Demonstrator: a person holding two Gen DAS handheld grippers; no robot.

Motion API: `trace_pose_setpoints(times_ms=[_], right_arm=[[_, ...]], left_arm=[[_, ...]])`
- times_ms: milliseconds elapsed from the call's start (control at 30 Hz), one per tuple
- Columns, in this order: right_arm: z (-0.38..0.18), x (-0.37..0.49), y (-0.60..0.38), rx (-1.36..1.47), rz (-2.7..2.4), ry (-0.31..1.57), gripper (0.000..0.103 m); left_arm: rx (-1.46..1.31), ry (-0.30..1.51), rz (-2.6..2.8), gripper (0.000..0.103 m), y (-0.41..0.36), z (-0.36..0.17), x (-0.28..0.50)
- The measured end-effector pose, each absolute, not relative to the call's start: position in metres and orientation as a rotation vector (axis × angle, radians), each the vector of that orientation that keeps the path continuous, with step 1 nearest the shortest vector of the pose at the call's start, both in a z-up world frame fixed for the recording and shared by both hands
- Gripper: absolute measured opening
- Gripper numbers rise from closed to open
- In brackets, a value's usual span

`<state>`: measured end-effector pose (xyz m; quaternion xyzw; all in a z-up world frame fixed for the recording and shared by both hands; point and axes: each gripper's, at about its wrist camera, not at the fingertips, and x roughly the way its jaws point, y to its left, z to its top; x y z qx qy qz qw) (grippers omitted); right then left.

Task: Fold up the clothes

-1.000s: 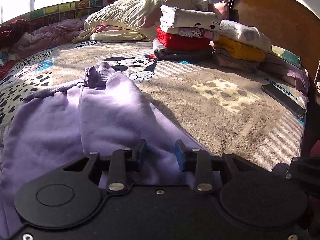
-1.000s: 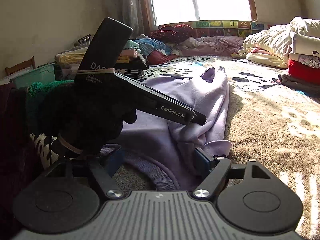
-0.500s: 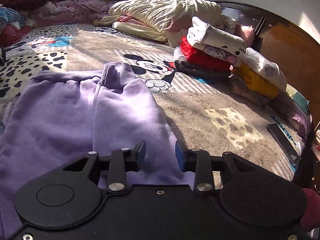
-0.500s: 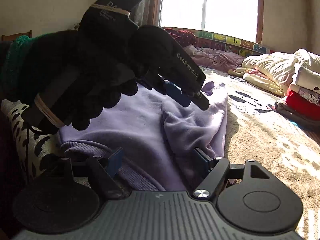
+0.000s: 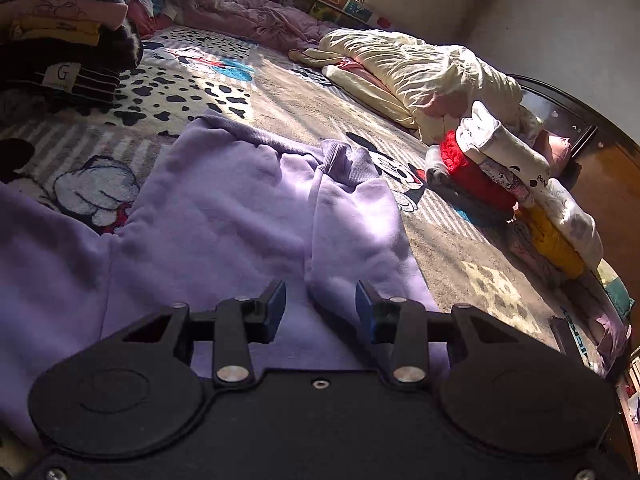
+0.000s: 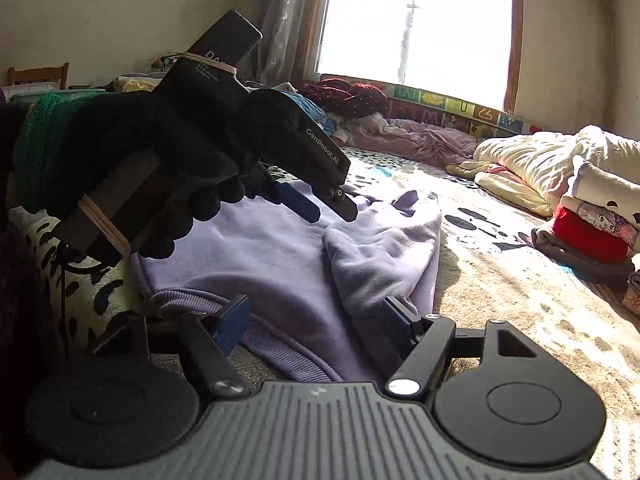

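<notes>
Purple sweatshirt spread on bed; left gripper open above it; right gripper open astride its ribbed hem.

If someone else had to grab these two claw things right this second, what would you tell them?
Left gripper: open, holds nothing, above the purple sweatshirt.
Right gripper: open, low at the sweatshirt's ribbed hem, not gripping.
The sweatshirt lies on the bed blanket, one sleeve laid over the body.
Done: folded stacks sit near the headboard.
Left: finish folding the sweatshirt and stack it.
</notes>
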<state>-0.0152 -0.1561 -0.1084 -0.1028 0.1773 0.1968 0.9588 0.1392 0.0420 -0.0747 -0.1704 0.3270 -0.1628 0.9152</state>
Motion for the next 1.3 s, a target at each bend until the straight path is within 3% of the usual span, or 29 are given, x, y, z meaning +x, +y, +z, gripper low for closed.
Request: trace_pose_setpoints(times_ms=[200, 367, 867, 1300], right_arm=[[-0.107, -0.029, -0.120, -0.301, 0.474, 0.327, 0.071], [-0.109, -0.036, -0.079, -0.421, 0.533, 0.317, 0.071], [-0.115, -0.005, 0.055, -0.670, 0.609, 0.358, 0.067], [-0.125, 0.028, 0.094, -0.771, 0.553, 0.376, 0.062]], left_arm=[[-0.512, 0.589, -0.164, 0.041, 0.119, -0.076, 0.108], [-0.465, 0.552, -0.051, 0.053, 0.148, -0.078, 0.087], [-0.462, 0.511, 0.026, 0.054, 0.206, -0.081, 0.077], [-0.496, 0.484, 0.027, 0.054, 0.220, -0.082, 0.080]])
